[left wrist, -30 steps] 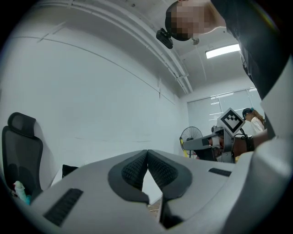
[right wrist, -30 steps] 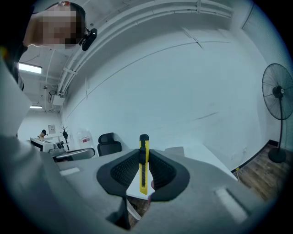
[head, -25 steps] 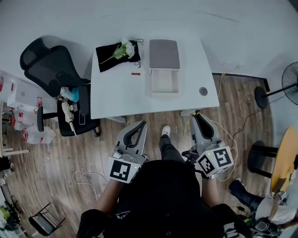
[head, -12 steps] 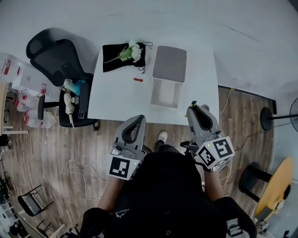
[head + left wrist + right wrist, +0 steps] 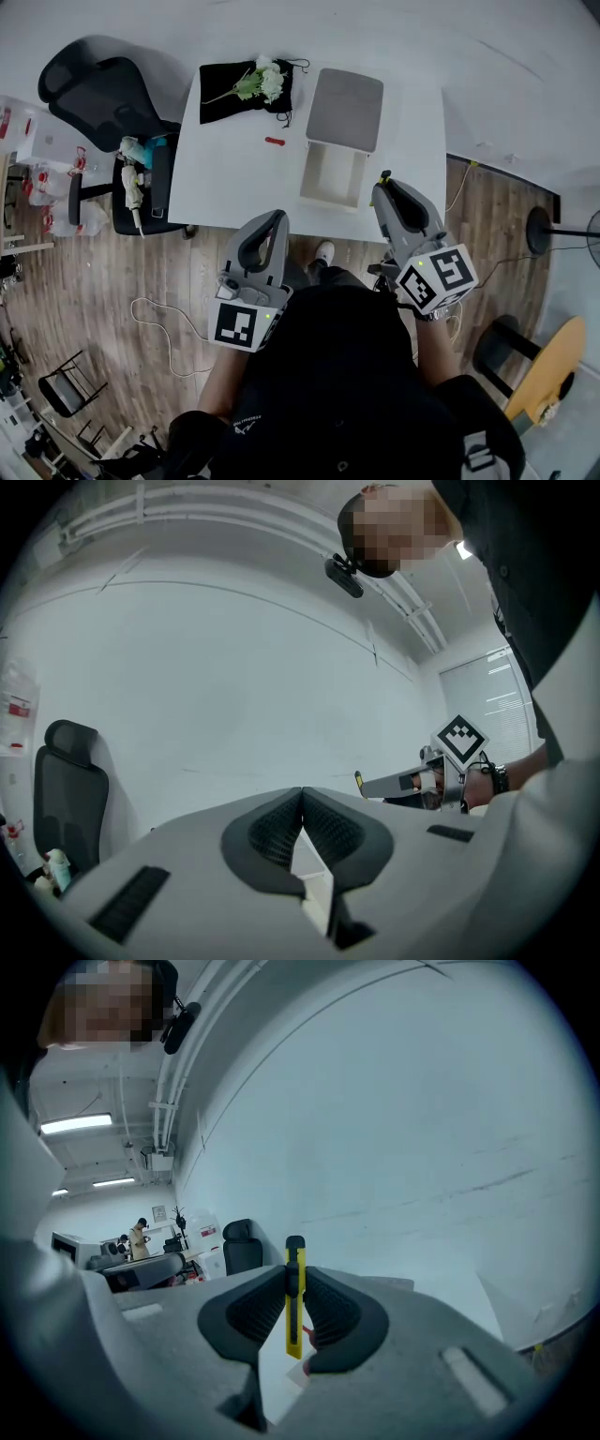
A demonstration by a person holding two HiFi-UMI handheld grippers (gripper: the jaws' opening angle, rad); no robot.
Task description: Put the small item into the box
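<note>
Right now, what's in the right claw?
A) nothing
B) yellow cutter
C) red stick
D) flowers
B: the right claw is shut on a yellow cutter, which stands upright between its pads.

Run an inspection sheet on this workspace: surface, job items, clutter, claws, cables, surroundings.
Surface: white table, mostly bare.
Job's things: open box, grey lid behind it; small red item on the table to its left; yellow utility knife in the right claw.
Clutter: black cloth with white flowers.
Claws: left claw shut, empty; right claw shut on the knife.
Cables: white cable on the floor.
Surroundings: office chair, wood floor.
</note>
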